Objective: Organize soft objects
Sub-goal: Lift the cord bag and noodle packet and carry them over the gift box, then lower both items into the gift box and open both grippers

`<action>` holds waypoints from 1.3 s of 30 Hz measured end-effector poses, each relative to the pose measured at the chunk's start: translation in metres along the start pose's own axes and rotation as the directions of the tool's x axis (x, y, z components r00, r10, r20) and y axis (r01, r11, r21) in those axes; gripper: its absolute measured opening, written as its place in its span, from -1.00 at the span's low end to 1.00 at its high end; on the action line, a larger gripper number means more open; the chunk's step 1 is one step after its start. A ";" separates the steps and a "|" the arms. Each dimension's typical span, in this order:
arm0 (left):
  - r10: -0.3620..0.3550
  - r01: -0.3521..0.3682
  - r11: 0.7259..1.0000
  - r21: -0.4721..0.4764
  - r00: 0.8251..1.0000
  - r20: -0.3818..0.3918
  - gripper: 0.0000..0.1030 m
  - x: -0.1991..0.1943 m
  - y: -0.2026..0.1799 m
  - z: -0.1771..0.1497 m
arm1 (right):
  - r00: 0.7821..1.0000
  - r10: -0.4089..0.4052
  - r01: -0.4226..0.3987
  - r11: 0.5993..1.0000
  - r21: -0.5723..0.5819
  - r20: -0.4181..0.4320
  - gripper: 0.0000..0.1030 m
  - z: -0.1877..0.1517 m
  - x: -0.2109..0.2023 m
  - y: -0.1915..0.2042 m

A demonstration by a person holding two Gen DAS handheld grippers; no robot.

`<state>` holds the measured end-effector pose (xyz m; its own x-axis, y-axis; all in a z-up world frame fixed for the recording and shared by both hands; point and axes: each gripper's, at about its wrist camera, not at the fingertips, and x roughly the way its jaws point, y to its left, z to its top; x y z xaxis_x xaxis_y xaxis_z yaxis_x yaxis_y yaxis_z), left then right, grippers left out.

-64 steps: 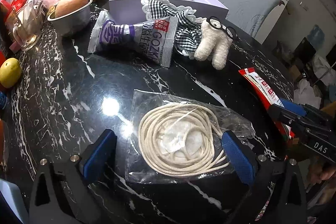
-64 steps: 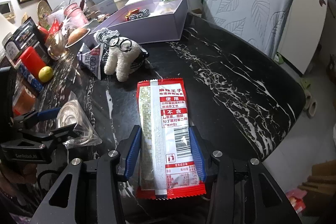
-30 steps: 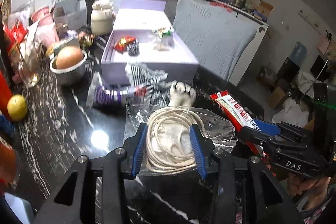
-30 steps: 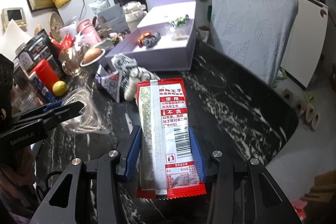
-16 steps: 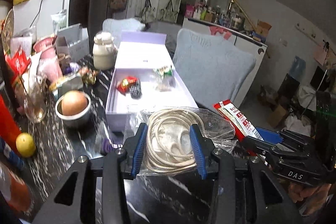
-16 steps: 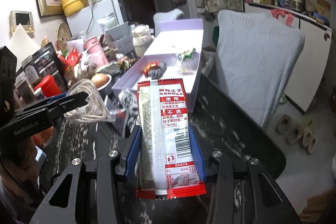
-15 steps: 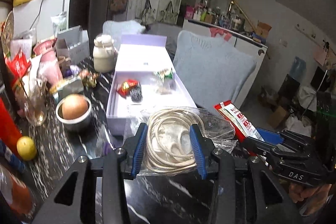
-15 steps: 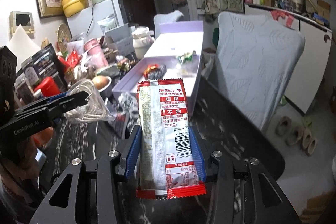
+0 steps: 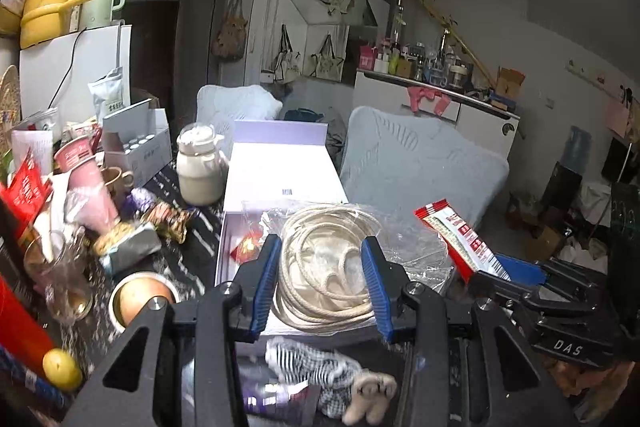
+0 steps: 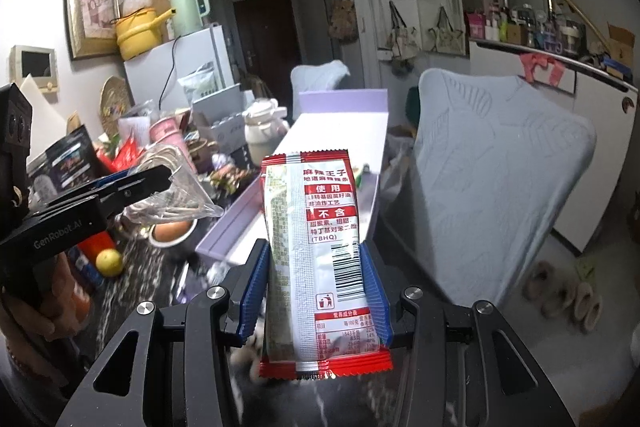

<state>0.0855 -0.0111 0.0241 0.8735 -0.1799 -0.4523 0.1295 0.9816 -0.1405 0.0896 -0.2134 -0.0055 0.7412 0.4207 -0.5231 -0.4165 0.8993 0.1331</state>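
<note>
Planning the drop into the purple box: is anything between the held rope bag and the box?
Nothing visible blocks it. The rope bag, clamped in the left gripper, hangs above the open purple box. A red wrapper already lies inside near the left wall.

Black marble table (image 9: 192, 251) carries lavender box (image 9: 280, 163), lemon (image 9: 62, 365), steel bowl (image 9: 120, 291)
</note>
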 end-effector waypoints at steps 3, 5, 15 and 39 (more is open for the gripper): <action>0.013 -0.013 1.000 0.002 1.000 0.009 -0.21 0.013 0.003 0.011 | 1.000 -0.005 0.005 1.000 0.002 0.011 -0.14 0.012 0.012 -0.004; 0.021 -0.021 1.000 0.006 1.000 0.020 -0.21 0.022 0.006 0.020 | 1.000 -0.009 0.009 1.000 0.004 0.024 -0.14 0.022 0.021 -0.006; 0.073 -0.075 0.997 0.016 0.993 0.089 -0.21 0.059 0.023 0.057 | 0.997 -0.014 0.013 1.000 0.009 0.077 -0.14 0.063 0.052 -0.016; 0.143 -0.142 0.989 0.031 0.989 -0.038 -0.21 0.163 0.056 0.053 | 0.998 -0.033 0.035 0.999 0.034 -0.044 -0.14 0.072 0.155 -0.032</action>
<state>0.2601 0.0182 -0.0103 0.8647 -0.0400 -0.5007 0.0185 0.9987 -0.0478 0.2558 -0.1680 -0.0298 0.7307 0.3849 -0.5639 -0.3724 0.9169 0.1434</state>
